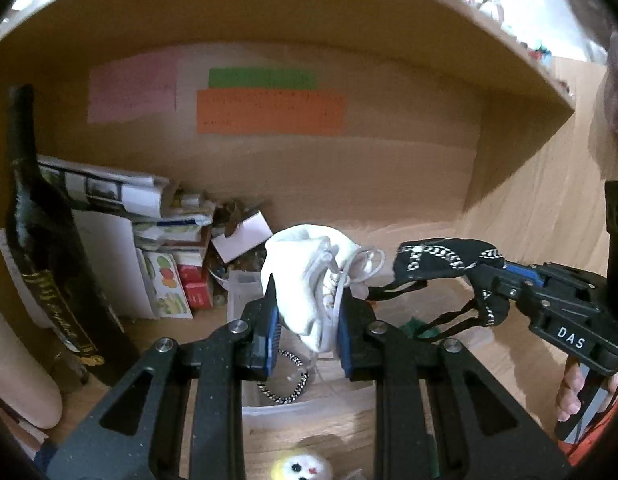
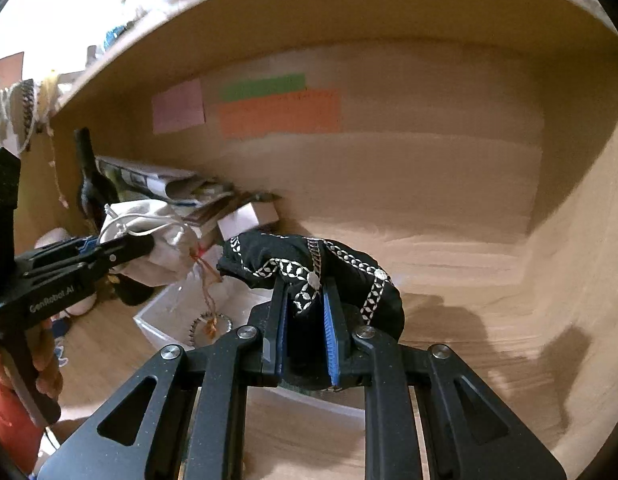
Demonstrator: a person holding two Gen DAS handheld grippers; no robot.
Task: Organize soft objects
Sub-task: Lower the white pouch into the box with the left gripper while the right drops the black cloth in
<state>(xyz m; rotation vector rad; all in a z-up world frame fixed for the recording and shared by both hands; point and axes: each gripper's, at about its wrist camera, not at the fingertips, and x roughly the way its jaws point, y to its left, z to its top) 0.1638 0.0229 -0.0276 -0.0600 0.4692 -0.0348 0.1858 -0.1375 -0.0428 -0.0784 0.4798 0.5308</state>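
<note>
Clamped in the left hand-held gripper point(image 1: 307, 316), white drawstring pouch point(image 1: 305, 276); pinched in the right hand-held gripper point(image 2: 305, 316), black patterned cloth point(image 2: 309, 276); clear bin point(image 2: 165, 320) directly below both.

The right tool point(image 2: 305, 320) grips a black patterned cloth point(image 2: 309, 276) between its blue pads inside a wooden shelf. At left, the left tool point(image 2: 139, 246) holds a white drawstring pouch point(image 2: 149, 232) over a clear bin point(image 2: 157, 320).
</note>
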